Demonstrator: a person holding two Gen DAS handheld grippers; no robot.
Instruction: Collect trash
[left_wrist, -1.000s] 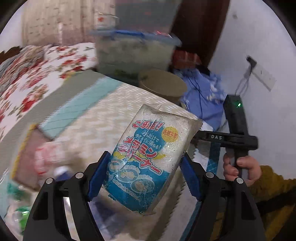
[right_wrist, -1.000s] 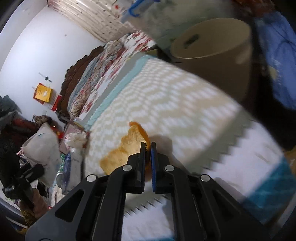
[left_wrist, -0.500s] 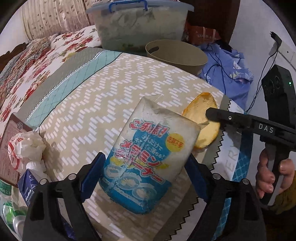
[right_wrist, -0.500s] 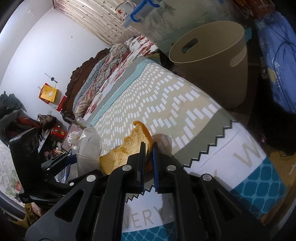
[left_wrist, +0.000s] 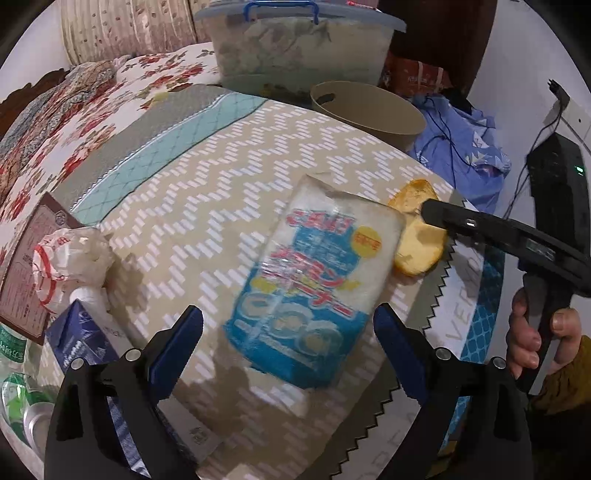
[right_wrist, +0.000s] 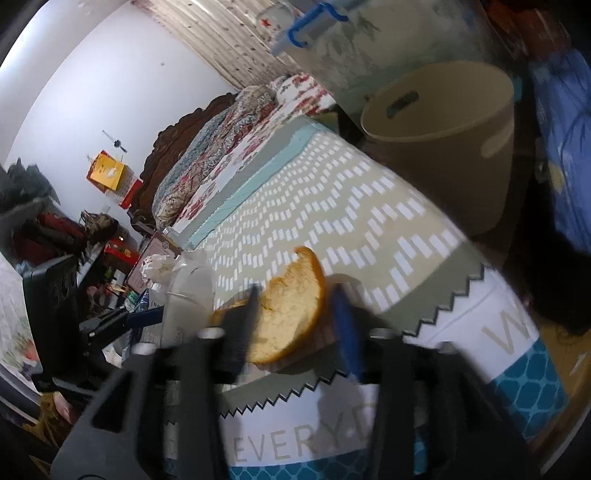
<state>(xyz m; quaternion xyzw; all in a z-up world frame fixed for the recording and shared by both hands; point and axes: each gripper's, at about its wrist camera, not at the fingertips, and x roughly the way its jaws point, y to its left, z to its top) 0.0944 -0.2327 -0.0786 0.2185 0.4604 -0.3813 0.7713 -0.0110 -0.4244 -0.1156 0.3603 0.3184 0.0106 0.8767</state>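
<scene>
A blue and white cleaner packet (left_wrist: 314, 291) lies free between the spread fingers of my open left gripper (left_wrist: 288, 332), blurred, over the patterned mat (left_wrist: 229, 177). A torn orange piece of bread or peel (left_wrist: 415, 236) lies on the mat to its right. My right gripper (right_wrist: 299, 306) is open, its fingers either side of that orange piece (right_wrist: 288, 314); it also shows in the left wrist view (left_wrist: 436, 214). A beige bin (left_wrist: 369, 110) stands beyond the mat's far edge and shows in the right wrist view (right_wrist: 443, 136).
A crumpled white wrapper (left_wrist: 70, 258), a blue carton (left_wrist: 81, 339) and green-labelled bottles (left_wrist: 14, 369) sit at the left. A lidded plastic tub (left_wrist: 299, 40) stands behind the bin. Blue cloth with cables (left_wrist: 458, 147) lies at the right. A flowered bedspread (left_wrist: 74, 110) is far left.
My left gripper has opened and let go of the cleaner packet, which drops toward the mat. My right gripper has opened from around the orange piece.
</scene>
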